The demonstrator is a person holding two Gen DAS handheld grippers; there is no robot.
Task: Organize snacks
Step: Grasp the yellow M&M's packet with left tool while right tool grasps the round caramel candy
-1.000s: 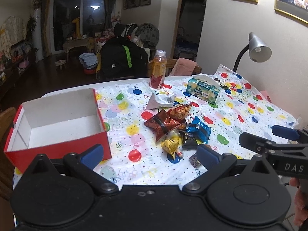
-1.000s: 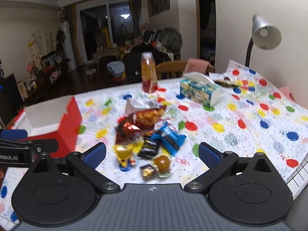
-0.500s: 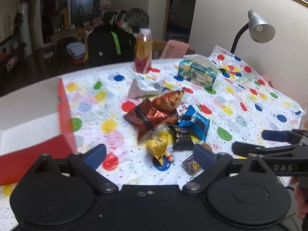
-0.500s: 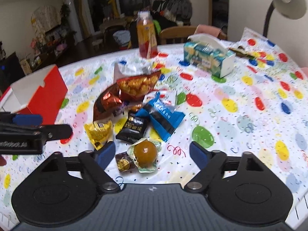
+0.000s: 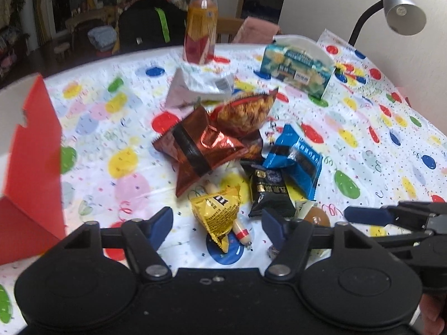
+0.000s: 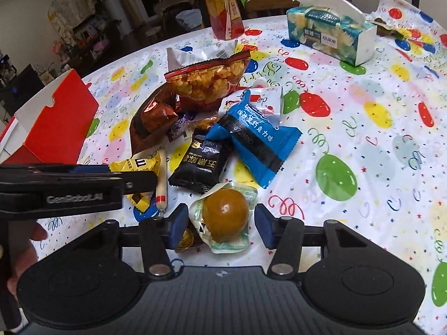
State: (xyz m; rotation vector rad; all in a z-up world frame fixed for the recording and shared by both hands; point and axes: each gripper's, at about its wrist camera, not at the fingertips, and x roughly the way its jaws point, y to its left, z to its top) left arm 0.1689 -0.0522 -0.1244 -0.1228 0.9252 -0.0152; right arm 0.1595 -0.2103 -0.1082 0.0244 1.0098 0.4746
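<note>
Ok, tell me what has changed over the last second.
Both grippers moved in toward the snack pile. The right gripper now straddles the wrapped egg, open, not gripping. The left gripper hovers open over the yellow packet. The snacks and red box stayed put.

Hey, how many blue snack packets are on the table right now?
1. The blue packet lies at the pile's right edge, partly over the black packet, beyond the open right gripper. Others may be hidden under the pile.

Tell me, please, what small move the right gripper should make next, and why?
Probably close the right gripper on the round brown snack in clear wrap. Its open fingers already flank that packet, which lies nearest the table edge, apart from the pile, and the red box waits at the left.
</note>
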